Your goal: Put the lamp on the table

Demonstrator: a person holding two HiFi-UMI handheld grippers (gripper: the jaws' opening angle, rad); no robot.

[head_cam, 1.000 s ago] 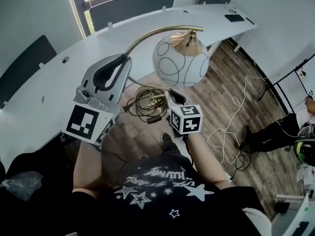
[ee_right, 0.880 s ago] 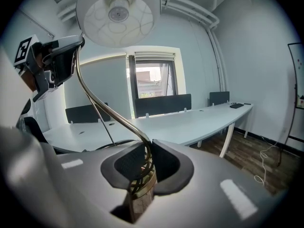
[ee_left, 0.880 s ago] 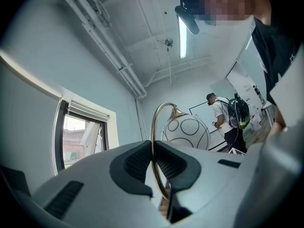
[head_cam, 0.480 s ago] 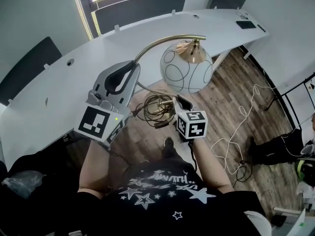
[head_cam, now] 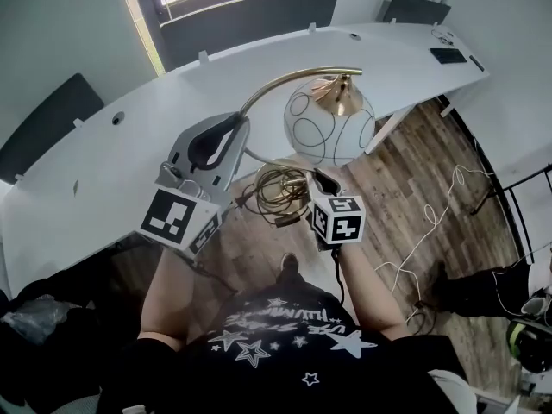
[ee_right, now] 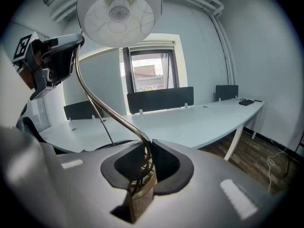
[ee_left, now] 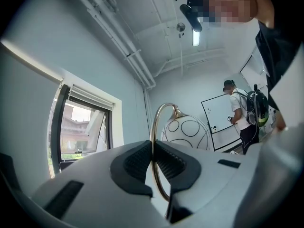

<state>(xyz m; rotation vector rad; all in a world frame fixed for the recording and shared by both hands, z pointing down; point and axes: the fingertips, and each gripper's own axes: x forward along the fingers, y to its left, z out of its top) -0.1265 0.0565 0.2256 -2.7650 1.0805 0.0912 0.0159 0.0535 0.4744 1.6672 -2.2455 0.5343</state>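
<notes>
Nearest me, my right gripper (head_cam: 316, 179) is clamped on the lower stem (ee_right: 141, 151) of the lamp (head_cam: 330, 121), right where the coiled cord (head_cam: 274, 190) bunches. A little further out, my left gripper (head_cam: 235, 126) is pinched tight on the brass arc (ee_left: 153, 127). The lamp hangs in the air over the wood floor (head_cam: 405, 171), its globe beyond both tools. The white table (head_cam: 112, 158) lies straight ahead, its edge closest to my left gripper. I judge the stem end must travel forward over that edge.
</notes>
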